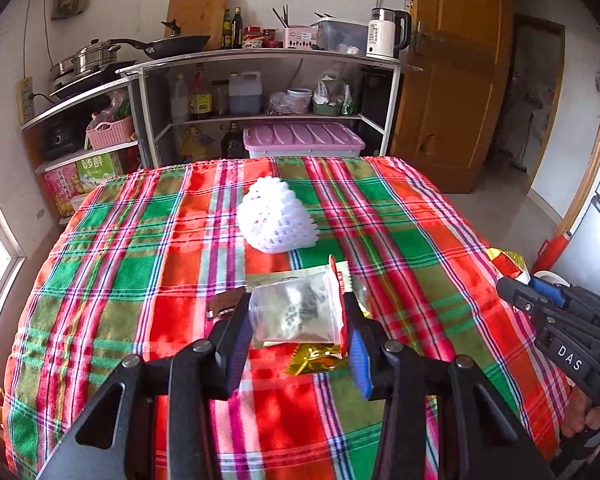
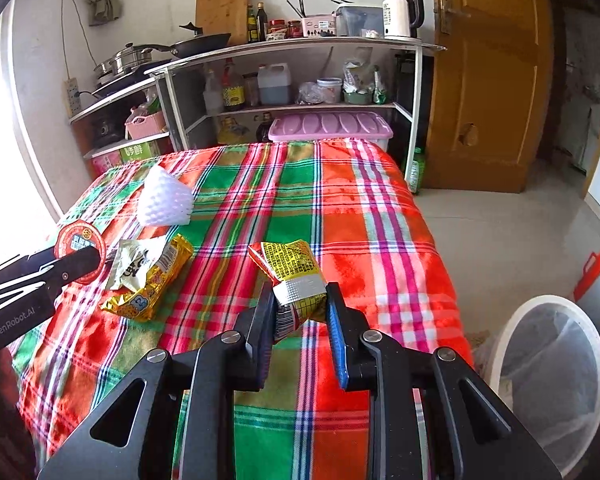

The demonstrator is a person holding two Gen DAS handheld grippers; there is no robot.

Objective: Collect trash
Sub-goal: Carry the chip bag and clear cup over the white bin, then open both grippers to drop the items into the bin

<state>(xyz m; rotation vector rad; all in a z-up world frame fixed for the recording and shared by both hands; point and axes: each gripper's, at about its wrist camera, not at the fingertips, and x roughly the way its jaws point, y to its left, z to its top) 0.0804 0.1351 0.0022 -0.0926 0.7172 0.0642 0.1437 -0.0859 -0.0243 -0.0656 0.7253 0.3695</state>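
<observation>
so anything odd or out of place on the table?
Only the litter: a white foam fruit net and a crumpled yellow snack wrapper lie loose on the plaid tablecloth. Nothing spilled or broken.

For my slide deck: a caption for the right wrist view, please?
Right tongs clamp a crumpled yellow snack wrapper above the plaid tablecloth, bin at right.

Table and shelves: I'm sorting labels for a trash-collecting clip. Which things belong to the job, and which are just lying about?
Job:
- clear packet in the left gripper
- yellow wrapper in the right gripper
- yellow snack bag
- white foam net
- lined bin

Lying about:
- kettle
- frying pan
- purple-lidded box
</observation>
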